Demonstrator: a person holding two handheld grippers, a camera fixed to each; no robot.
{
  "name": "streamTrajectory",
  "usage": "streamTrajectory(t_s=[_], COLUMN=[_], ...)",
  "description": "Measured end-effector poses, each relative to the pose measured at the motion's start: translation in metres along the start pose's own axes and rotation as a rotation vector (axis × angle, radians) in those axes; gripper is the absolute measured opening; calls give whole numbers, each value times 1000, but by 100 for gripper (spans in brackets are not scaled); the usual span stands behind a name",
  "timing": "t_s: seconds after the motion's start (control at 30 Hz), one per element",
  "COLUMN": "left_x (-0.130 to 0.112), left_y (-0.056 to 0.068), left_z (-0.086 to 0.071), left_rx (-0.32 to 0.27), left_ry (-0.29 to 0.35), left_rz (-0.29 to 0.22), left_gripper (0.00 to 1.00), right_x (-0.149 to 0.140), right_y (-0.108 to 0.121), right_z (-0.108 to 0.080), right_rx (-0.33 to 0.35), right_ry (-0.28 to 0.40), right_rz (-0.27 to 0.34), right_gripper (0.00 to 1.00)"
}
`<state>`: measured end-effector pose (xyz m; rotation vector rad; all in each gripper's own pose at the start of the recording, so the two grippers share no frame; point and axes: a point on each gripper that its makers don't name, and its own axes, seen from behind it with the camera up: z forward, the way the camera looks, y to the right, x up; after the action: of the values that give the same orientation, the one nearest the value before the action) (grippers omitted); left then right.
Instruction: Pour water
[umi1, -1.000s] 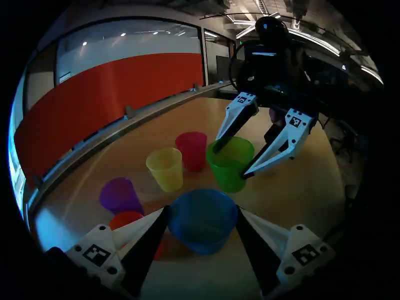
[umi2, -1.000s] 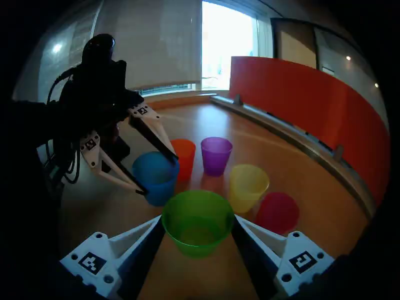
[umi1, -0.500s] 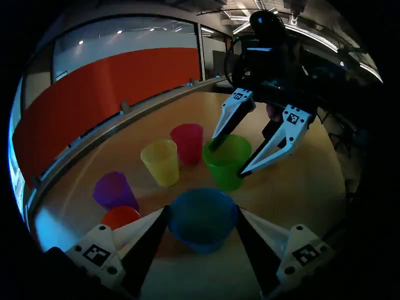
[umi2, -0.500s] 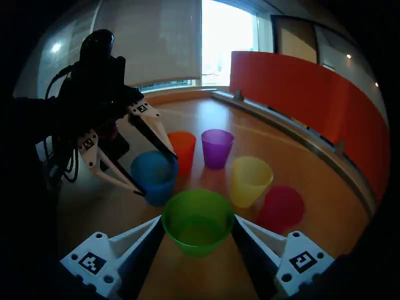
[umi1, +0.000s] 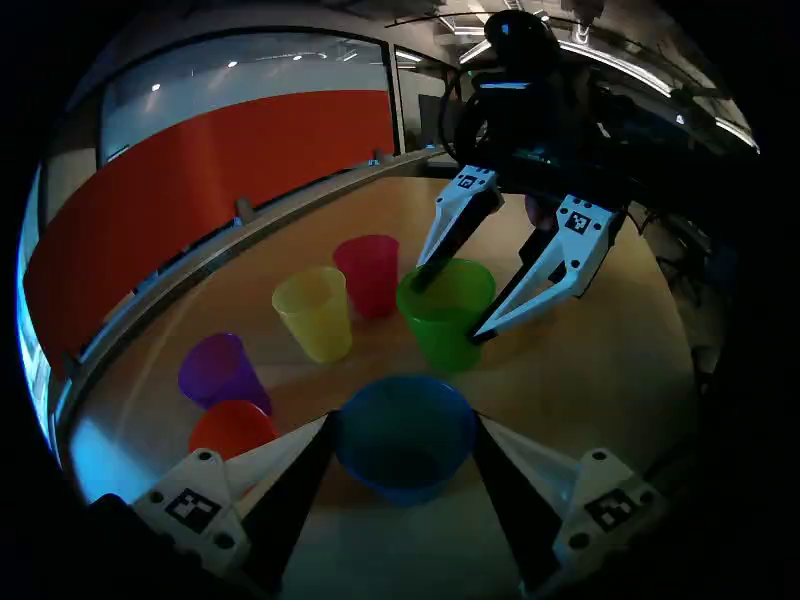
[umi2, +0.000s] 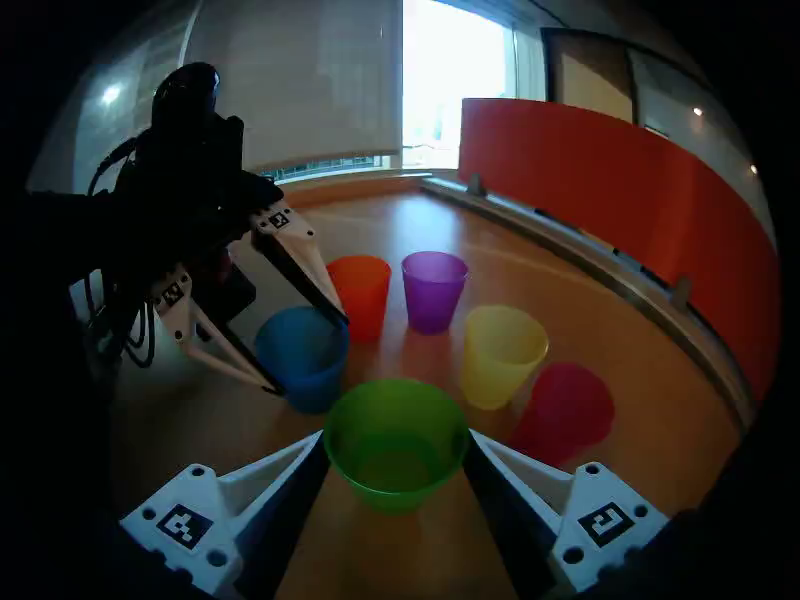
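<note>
In the left gripper view, my left gripper (umi1: 405, 422) has both fingers pressed on the upright blue cup (umi1: 405, 455). In the right gripper view, my right gripper (umi2: 397, 435) clamps the upright green cup (umi2: 395, 470), near the blue one, over the wooden table (umi2: 600, 330).

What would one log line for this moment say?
left claw: shut on blue cup | right claw: shut on green cup | both cups upright, no pour yet | idle: orange cup, purple cup, yellow cup, red cup

One table (umi1: 600, 350), two grippers (left gripper (umi1: 403, 422), right gripper (umi2: 395, 437)) and six cups appear: blue cup (umi1: 405, 445), green cup (umi1: 445, 315), yellow cup (umi1: 315, 312), red cup (umi1: 367, 272), purple cup (umi1: 213, 368), orange cup (umi1: 230, 428).
</note>
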<state>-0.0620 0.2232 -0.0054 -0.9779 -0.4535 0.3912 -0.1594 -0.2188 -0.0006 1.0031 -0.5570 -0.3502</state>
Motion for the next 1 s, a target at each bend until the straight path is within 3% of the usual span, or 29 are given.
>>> streamTrajectory(t_s=[0.4,1.0], left_x=[-5,-17], left_y=[4,1], left_z=[-3,-2], left_rx=[-8,6], left_ry=[-1,-44], left_rz=[21,-13], left_gripper=[92,98], right_x=[-5,-15], right_y=[-1,-4], right_z=[4,3], right_rx=[-5,-11], right_ry=[-6,-10], right_rz=[2,1], right_gripper=[91,92])
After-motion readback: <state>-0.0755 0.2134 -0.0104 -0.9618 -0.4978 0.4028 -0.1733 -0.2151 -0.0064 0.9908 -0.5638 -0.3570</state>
